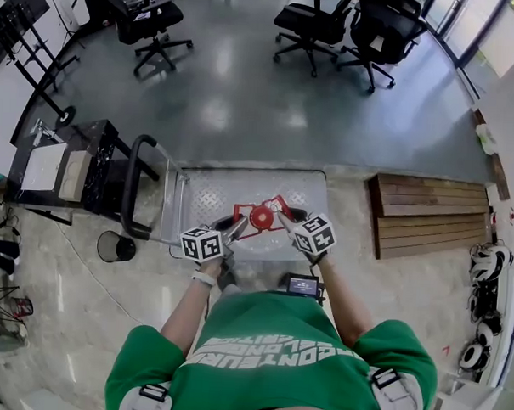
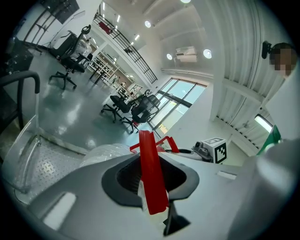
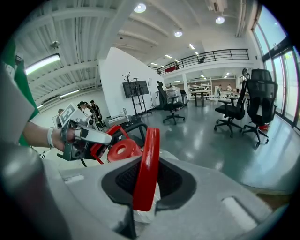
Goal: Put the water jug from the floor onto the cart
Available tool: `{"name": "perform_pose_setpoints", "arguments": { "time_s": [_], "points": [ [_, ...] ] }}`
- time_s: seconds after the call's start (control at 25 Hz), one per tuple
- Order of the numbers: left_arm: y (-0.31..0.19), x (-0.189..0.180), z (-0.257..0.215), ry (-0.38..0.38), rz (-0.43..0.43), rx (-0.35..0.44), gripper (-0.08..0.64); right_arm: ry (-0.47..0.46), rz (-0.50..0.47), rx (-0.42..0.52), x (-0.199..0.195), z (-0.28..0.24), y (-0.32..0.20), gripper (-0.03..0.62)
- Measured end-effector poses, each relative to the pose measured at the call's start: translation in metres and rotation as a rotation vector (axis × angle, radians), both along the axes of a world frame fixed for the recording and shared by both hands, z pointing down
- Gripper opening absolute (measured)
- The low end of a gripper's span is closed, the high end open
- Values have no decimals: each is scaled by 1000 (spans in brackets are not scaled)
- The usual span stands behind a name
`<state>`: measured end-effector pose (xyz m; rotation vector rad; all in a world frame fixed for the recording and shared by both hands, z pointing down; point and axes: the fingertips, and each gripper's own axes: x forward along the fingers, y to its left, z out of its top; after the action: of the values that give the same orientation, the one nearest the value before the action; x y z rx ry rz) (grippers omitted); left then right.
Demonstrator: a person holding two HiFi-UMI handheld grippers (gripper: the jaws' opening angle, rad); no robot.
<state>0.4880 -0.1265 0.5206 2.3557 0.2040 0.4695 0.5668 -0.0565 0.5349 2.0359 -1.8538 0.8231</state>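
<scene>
White block lettering across the green shirt (image 1: 272,355), seen upside down and too warped to read, coded black-and-white square markers without letters on the left cube (image 1: 202,243) and right cube (image 1: 315,235), nothing else legible

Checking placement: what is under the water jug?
The cart's metal deck lies under the water jug; the jug itself covers its base, so contact cannot be seen.

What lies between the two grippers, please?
The jug's red cap lies between left gripper and right gripper, both clamped on its red handle; the head view shows it.
</scene>
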Motion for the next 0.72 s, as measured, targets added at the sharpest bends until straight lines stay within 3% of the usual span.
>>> {"name": "perform_pose_setpoints", "arguments": {
  "time_s": [0.44,0.72],
  "points": [
    [7,24,8,-13,11,2,95,-2,8,-13,27,6,10,52],
    [8,25,49,-82,11,-16,94,-48,8,-57,25,46,11,52]
  ]
}}
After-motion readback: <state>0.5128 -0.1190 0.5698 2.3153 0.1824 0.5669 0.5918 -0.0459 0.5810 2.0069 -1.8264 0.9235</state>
